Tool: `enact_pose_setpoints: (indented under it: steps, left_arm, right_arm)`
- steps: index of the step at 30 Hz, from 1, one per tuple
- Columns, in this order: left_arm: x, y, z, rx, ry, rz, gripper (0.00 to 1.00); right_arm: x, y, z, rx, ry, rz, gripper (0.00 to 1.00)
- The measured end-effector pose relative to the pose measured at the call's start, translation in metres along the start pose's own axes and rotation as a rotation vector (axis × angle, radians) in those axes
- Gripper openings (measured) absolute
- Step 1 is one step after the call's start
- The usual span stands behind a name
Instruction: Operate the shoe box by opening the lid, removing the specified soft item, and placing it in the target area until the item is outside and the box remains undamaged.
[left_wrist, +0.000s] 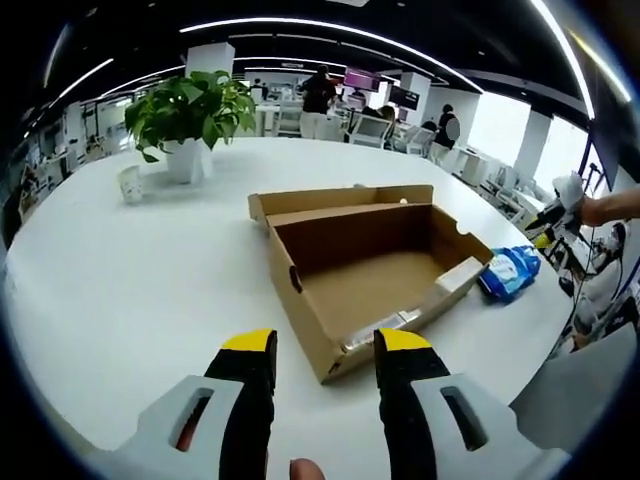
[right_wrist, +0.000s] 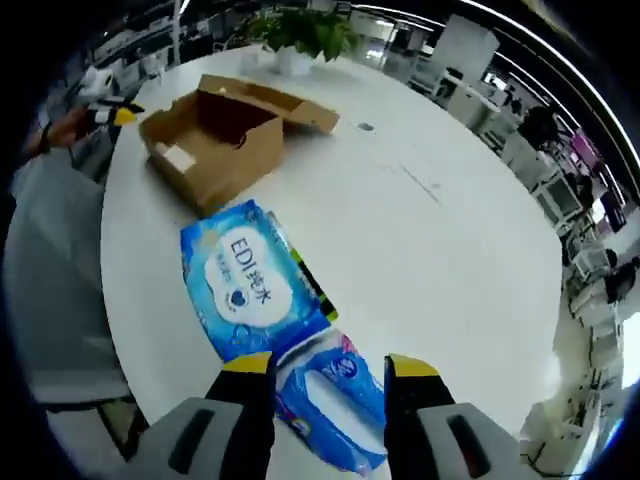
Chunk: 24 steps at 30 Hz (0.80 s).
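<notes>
We are seeing shoe box (left_wrist: 375, 275) lying open on table (left_wrist: 130, 290), soft item outside. Blue pack (right_wrist: 255, 290) resting beside box; smaller packet (right_wrist: 335, 395) between right gripper (right_wrist: 328, 367) jaws, grip unclear. Left gripper (left_wrist: 327, 343) gaping, empty. We are judging packs light, squashy, slippery film; pinching mid-body.

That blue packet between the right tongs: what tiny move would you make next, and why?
Probably draw the right tongs back from the blue packet. It lies on the white table beside a larger wipes pack, the jaws stand open around it, and the cardboard shoe box sits open and looks empty of soft items. So the item seems already out.
</notes>
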<state>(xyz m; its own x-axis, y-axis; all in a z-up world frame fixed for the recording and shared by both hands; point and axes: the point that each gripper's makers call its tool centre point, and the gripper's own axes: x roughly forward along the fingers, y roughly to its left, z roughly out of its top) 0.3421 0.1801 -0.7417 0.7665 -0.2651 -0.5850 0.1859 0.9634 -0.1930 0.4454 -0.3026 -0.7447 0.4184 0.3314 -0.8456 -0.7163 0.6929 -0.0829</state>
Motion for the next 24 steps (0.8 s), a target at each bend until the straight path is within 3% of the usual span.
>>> enact_pose_setpoints:
  steps: [3, 7, 9, 24]
  left_arm:
    - [0.000, -0.003, 0.002, 0.005, -0.004, -0.009, 0.40]
    - [0.001, -0.007, 0.002, 0.007, -0.005, -0.019, 0.40]
    - [0.002, -0.010, 0.001, 0.010, 0.001, -0.030, 0.40]
    - [0.006, -0.011, 0.001, -0.001, -0.005, -0.063, 0.40]
  right_arm:
    - [0.006, 0.010, 0.021, 0.045, -0.060, 0.025, 0.41]
    - [0.015, 0.030, 0.055, 0.189, -0.171, 0.089, 0.44]
    - [0.021, 0.039, 0.070, 0.214, -0.210, 0.103, 0.44]
    - [0.061, 0.133, 0.160, 0.105, -0.245, 0.288, 0.48]
